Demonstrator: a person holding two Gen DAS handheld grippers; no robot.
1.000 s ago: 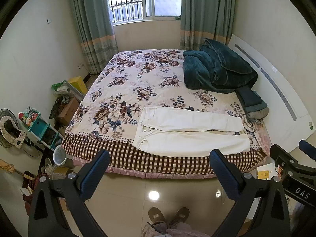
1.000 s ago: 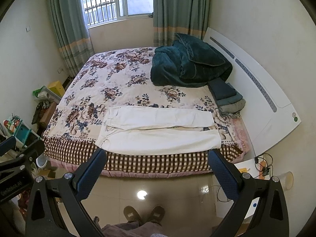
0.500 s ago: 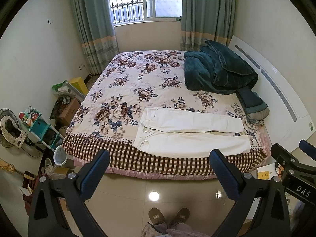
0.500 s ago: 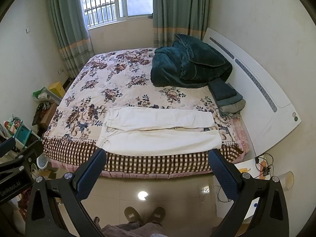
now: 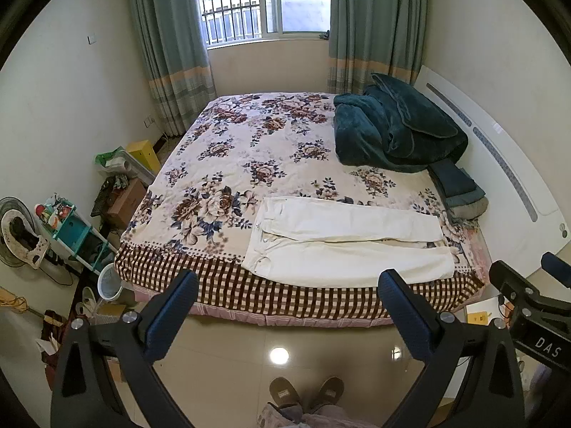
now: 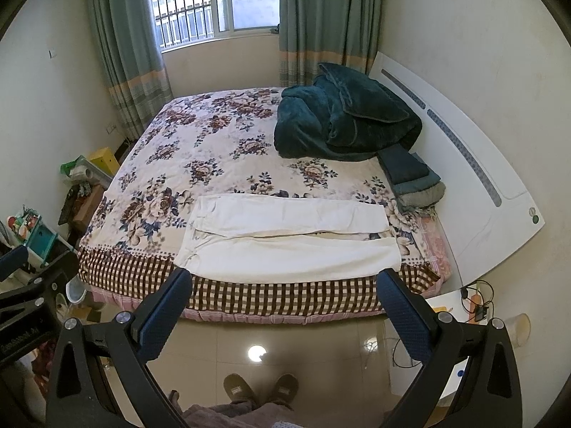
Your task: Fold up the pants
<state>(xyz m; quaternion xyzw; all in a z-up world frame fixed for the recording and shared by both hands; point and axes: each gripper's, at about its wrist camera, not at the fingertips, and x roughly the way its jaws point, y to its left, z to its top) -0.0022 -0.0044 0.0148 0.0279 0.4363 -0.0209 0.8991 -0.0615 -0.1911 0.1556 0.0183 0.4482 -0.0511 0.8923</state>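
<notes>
White pants (image 5: 346, 239) lie spread flat near the front edge of a floral bed (image 5: 228, 164), waist to the left and both legs running right; they also show in the right wrist view (image 6: 289, 239). My left gripper (image 5: 287, 285) is open and empty, held over the tiled floor short of the bed. My right gripper (image 6: 285, 281) is open and empty, also short of the bed edge. Each gripper shows at the other view's side edge.
A dark teal blanket (image 5: 396, 132) is piled at the bed's far right by the white headboard (image 5: 506, 167), with folded pillows (image 5: 460, 189) in front. Shelves, boxes and a fan (image 5: 18, 228) crowd the left floor. A small white table (image 6: 446, 306) stands at right. My slippers (image 5: 305, 390) are on the tiles.
Both views have drifted slightly; the bed and pants sit a little higher and farther in frame. Both grippers stay open and empty.
</notes>
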